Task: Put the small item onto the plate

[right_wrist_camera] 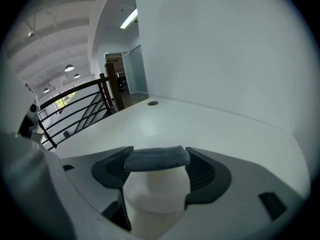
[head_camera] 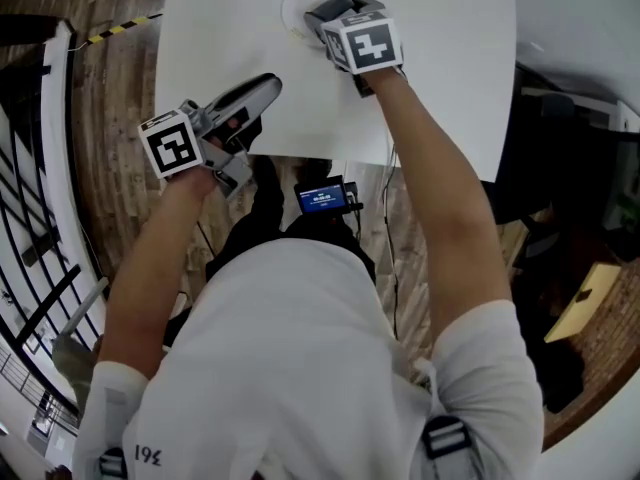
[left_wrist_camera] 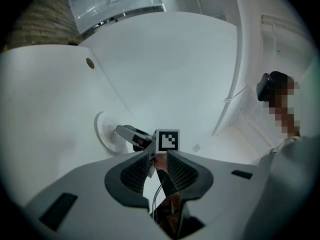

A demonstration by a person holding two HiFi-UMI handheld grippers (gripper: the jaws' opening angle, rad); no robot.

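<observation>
- Right gripper view: the right gripper (right_wrist_camera: 156, 173) has its jaws closed on the small item (right_wrist_camera: 156, 159), a flat dark grey thing pinched across from one jaw to the other and held level. I take the pale round shape under it for the plate, though I can't be sure. The step looks to be the setting-down. I'd lower until the item rests on the plate's middle, keep it level, part the jaws slowly, then lift straight up so it doesn't drag or cling to a pad.
- Head view: this shows the layout, which the gripper's own view lacks. The right gripper hangs over the white plate (head_camera: 292, 6) at the far side of the white table (head_camera: 440, 78). The left gripper (head_camera: 262, 90) lies low over the table nearer the person, apart from the plate. The item itself is hidden here under the gripper body.
- Left gripper view: its own jaws stand a narrow way apart with nothing held, and only an arm and a cable show through the gap. It also gives the one sidelong look at the right gripper's tips above the plate. They are close over its face, but I can't tell whether they touch. The left gripper seems to have no part in this step and is best kept clear.
</observation>
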